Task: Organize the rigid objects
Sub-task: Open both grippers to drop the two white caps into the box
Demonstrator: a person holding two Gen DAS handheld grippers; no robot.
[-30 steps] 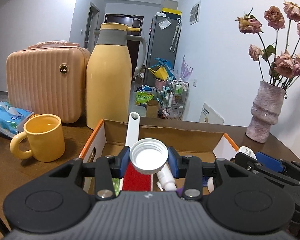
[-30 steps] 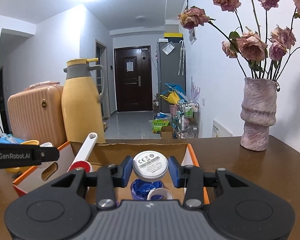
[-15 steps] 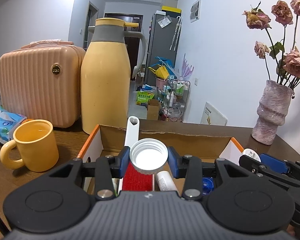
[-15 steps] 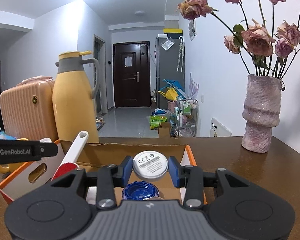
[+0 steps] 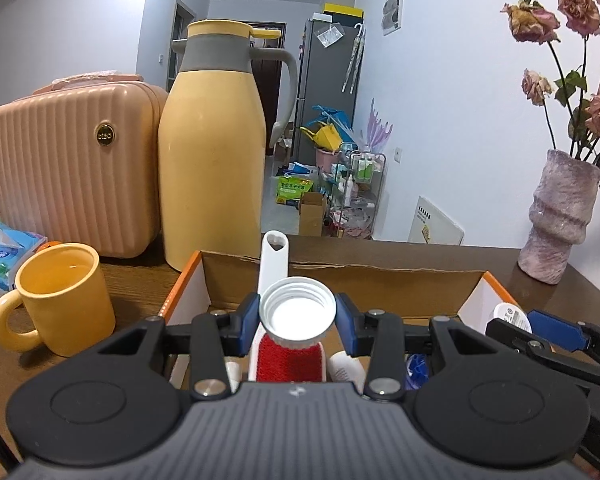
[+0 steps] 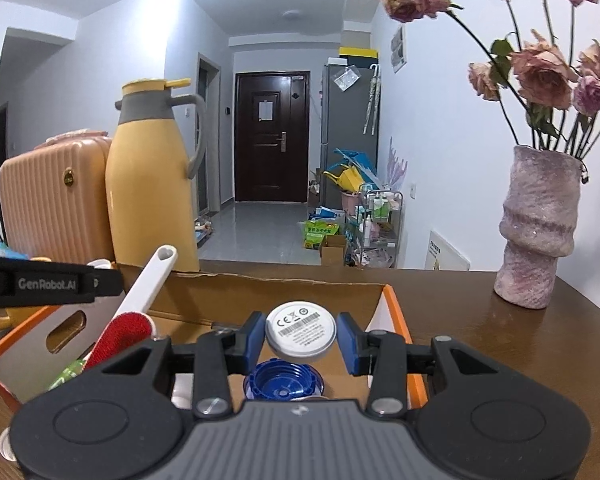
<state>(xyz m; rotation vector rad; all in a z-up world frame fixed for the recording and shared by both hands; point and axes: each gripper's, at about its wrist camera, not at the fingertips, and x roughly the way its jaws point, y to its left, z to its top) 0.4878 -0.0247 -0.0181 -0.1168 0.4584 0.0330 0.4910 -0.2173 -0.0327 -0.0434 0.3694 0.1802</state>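
My left gripper (image 5: 298, 314) is shut on a white ribbed bottle cap (image 5: 298, 311), held above the open cardboard box (image 5: 380, 280). My right gripper (image 6: 301, 338) is shut on a white round disc with a CE label (image 6: 301, 335), held over the right part of the same box (image 6: 300, 296). In the box lie a white-handled brush with a red pad (image 5: 286, 360), also in the right wrist view (image 6: 128, 320), a blue cap (image 6: 283, 382) and a white tube (image 5: 346, 366). The right gripper shows at the left wrist view's right edge (image 5: 540, 336).
A yellow mug (image 5: 60, 300), a yellow thermos jug (image 5: 212, 148), a peach ribbed case (image 5: 72, 168) and a blue tissue pack (image 5: 0, 252) stand left of the box. A pink vase with dried roses (image 6: 540, 224) stands at the right on the brown table (image 6: 520, 344).
Both grippers have drifted left over the box while holding their objects; the jug, case and vase appear shifted right in both views. Grips are unchanged.
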